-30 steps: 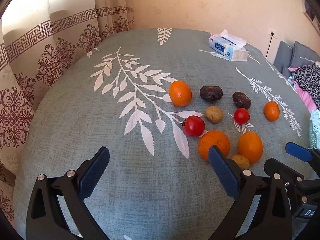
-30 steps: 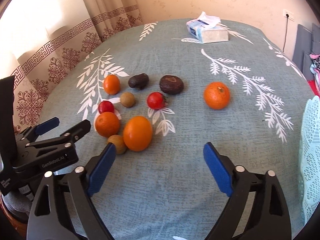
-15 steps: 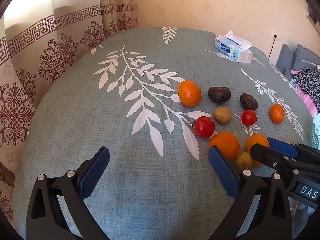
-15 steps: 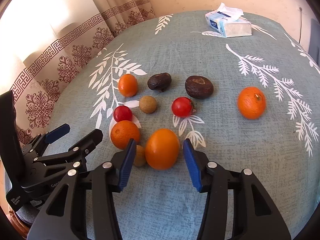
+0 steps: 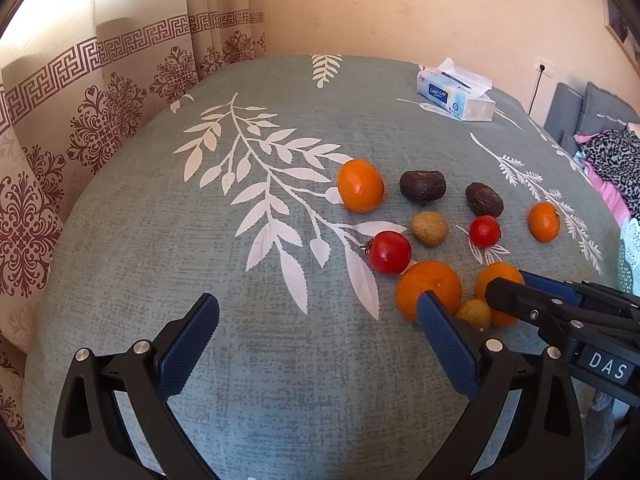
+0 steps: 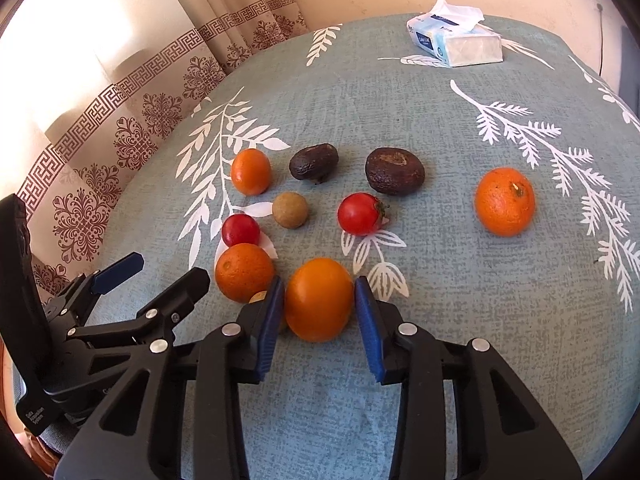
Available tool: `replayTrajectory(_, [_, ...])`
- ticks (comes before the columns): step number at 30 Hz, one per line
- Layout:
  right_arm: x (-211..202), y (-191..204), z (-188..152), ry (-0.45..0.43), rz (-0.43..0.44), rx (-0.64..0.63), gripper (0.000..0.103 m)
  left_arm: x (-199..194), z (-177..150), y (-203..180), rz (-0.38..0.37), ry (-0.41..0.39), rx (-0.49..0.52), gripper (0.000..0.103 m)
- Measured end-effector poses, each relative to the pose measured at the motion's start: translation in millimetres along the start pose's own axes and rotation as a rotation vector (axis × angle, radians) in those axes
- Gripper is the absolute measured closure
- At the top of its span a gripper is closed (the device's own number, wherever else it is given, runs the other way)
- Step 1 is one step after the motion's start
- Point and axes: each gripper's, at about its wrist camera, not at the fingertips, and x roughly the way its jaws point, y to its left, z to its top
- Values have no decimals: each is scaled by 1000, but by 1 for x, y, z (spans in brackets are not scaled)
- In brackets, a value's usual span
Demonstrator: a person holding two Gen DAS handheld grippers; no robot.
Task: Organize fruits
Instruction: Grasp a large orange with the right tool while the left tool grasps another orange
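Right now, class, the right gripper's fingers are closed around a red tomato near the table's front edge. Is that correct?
No. The right gripper has just closed its fingers on an orange, not a tomato; the right wrist view shows it. It does sit near the table's front edge.

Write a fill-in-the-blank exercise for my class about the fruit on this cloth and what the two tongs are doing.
1. The right tongs, which have just been closing, grip an ____ between their pads.
2. The left tongs stand ____, with nothing between them.
3. The tissue box lies at the ____ end of the cloth, beyond all the fruit.
4. The number of red tomatoes on the cloth is ____.

Missing words: orange; open; far; two
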Motion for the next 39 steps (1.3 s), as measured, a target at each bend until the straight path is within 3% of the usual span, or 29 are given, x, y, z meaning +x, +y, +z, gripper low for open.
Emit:
replayTrajectory(5, [-5,-4,-2,-5,11,11,67,1,1,-5,-8,5,11,5])
replayTrajectory(14, [-33,-13,-6,-98,-80,9,67,2,6,-26,-47,13,41,6])
replayTrajectory(23, [-46,-17,-10,-137,-170,-9,67,16,14,-34,-178,97,-27,27])
replayTrajectory(31, [-55,-14,-10,-183,-216,-40,67,28,18,-25,-271,164,-128,29])
replayTrajectory(36, [-59,-10,-10,-200,-223,-53,67,32,20,-20,-255,166,-148,41])
replayTrajectory(39, [-60,-10,-10,-200,-220,-54,67,28,16,-19,-253,162,-126,41])
